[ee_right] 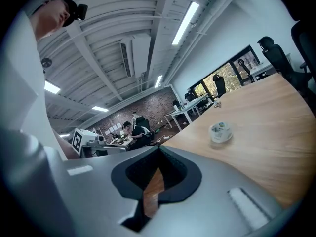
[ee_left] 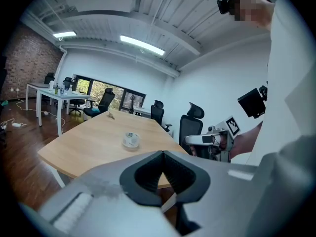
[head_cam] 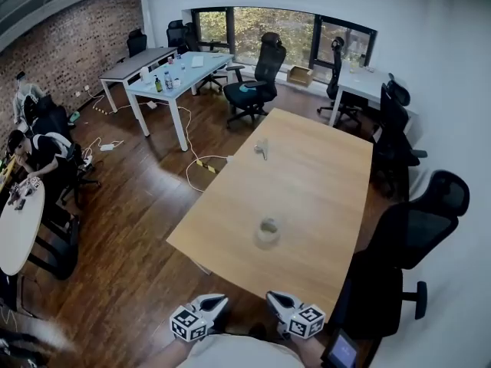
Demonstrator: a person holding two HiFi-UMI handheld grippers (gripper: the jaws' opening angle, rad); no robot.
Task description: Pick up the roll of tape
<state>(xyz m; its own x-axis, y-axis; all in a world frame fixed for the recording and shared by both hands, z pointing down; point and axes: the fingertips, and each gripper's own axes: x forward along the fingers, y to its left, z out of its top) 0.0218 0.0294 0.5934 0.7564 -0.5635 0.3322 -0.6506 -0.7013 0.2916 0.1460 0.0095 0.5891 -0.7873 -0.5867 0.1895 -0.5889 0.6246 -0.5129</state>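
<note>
The roll of tape (head_cam: 268,230), clear with a pale core, lies flat on the light wooden table (head_cam: 322,198), toward its near end. It also shows as a small roll (ee_left: 131,139) in the left gripper view and as the same roll (ee_right: 220,132) in the right gripper view. My left gripper (head_cam: 219,302) and right gripper (head_cam: 275,298) hang side by side close to my body, just short of the table's near edge and well short of the tape. Both pairs of jaws are shut with nothing between them: left gripper (ee_left: 163,154), right gripper (ee_right: 159,150).
A bunch of keys (head_cam: 261,148) lies at the table's far end. Black office chairs (head_cam: 414,228) crowd the table's right side, and another chair (head_cam: 257,87) stands beyond its far end. White desks (head_cam: 173,75) and cables (head_cam: 201,164) are at the left, where people sit at a round table (head_cam: 19,228).
</note>
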